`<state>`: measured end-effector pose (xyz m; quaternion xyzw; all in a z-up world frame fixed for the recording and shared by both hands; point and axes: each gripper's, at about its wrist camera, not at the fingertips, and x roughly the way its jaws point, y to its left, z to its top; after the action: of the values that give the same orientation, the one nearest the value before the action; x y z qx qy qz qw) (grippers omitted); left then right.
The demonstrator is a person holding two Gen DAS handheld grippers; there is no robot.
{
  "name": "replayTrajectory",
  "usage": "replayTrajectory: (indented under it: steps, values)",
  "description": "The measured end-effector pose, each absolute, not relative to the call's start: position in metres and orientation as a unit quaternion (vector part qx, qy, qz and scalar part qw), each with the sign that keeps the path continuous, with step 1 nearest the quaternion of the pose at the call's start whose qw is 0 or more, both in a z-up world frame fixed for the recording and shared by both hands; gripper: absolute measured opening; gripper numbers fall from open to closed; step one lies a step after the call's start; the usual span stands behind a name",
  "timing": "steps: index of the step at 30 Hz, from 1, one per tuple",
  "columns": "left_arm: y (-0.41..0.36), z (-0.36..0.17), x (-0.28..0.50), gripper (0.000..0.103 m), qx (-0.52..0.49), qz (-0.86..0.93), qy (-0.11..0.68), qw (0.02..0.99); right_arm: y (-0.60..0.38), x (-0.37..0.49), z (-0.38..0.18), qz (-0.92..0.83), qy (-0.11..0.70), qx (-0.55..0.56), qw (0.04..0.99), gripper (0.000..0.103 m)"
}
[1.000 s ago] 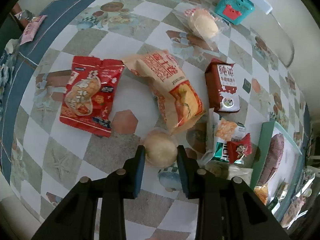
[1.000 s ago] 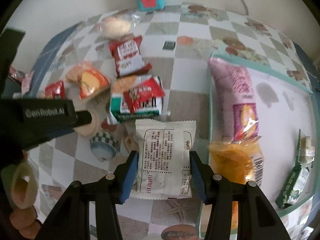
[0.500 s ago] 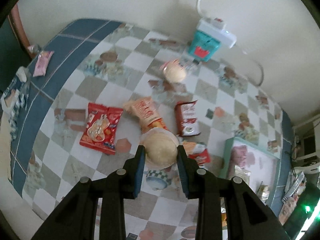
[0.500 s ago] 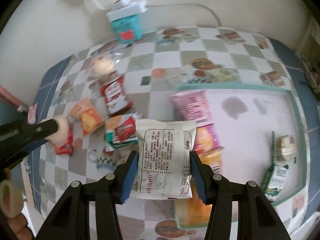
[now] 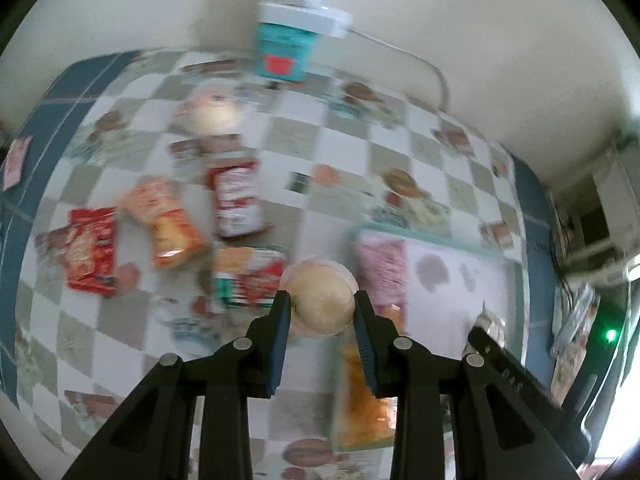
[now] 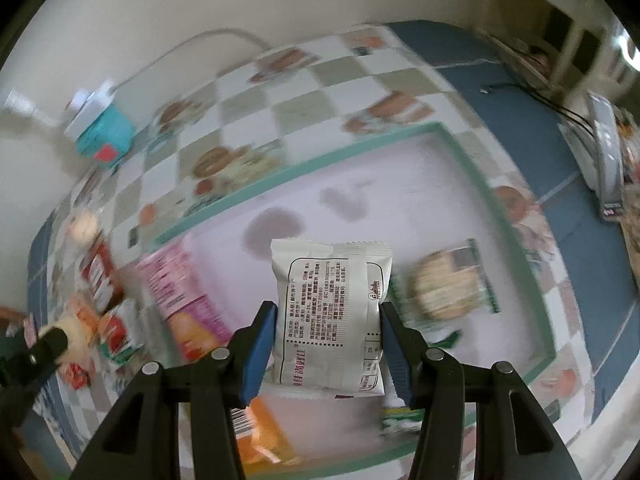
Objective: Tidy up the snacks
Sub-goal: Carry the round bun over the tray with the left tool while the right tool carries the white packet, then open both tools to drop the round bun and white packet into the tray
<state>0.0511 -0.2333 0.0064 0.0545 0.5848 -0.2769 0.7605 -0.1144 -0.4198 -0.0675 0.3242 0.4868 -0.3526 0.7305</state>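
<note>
Surface: checkered tablecloth (image 5: 400,148) with blue borders and little printed food pictures, pushed up against a cream wall (image 5: 480,20). Everything below me is pretty motion-blurred.

Back edge: teal box (image 5: 285,50) with a red patch, white thing on top, white cord running off it.

My left gripper (image 5: 319,306): jaws pinching a round pale bun in clear wrap (image 5: 320,300), held up off the table, pads pressed on both its sides.

My right gripper (image 6: 326,322): jaws clamped on a white snack packet (image 6: 330,312), back side with black print facing the camera, hanging over the tray.

Tray: shallow, white inside with a teal rim (image 6: 304,168), two grey smudges on the floor of it. Already in there: a pink bag (image 6: 176,284), an orange bag (image 6: 260,436) at the near edge, and a green-edged packet with a round cracker (image 6: 444,288) just right of my packet.

Loose on the cloth, left of the tray: red bag (image 5: 90,252), orange bag (image 5: 168,220), dark red and white pouch (image 5: 236,200), a green-white packet with a small red one on it (image 5: 248,280), and another wrapped bun (image 5: 210,116) near the teal box.

Other stuff: my left gripper shows at the left edge of the right camera, bun in its tip.
</note>
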Motion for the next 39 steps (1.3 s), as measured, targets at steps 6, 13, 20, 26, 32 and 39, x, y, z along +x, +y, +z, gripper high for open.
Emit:
replayTrajectory:
  steps: [6, 13, 20, 26, 32, 39]
  values:
    - [-0.283, -0.003, 0.013, 0.033, 0.079, -0.332, 0.593, 0.729, -0.445, -0.135, -0.075, -0.385, 0.480, 0.331, 0.716, 0.054]
    - [-0.321, -0.019, -0.021, 0.033, 0.112, -0.363, 0.596, 0.707, -0.461, -0.146, -0.078, -0.392, 0.463, 0.343, 0.717, 0.055]
    - [-0.323, -0.020, -0.020, 0.034, 0.110, -0.361, 0.599, 0.706, -0.461, -0.147, -0.079, -0.393, 0.463, 0.354, 0.712, 0.057]
    - [-0.306, -0.008, -0.005, 0.052, 0.101, -0.342, 0.591, 0.724, -0.453, -0.143, -0.068, -0.399, 0.461, 0.344, 0.714, 0.076]
    - [-0.266, 0.002, 0.027, 0.082, 0.085, -0.276, 0.582, 0.760, -0.434, -0.128, -0.056, -0.386, 0.462, 0.320, 0.731, 0.103]
    - [-0.191, -0.004, 0.072, 0.091, 0.060, -0.166, 0.582, 0.794, -0.401, -0.107, -0.037, -0.360, 0.464, 0.289, 0.756, 0.103]
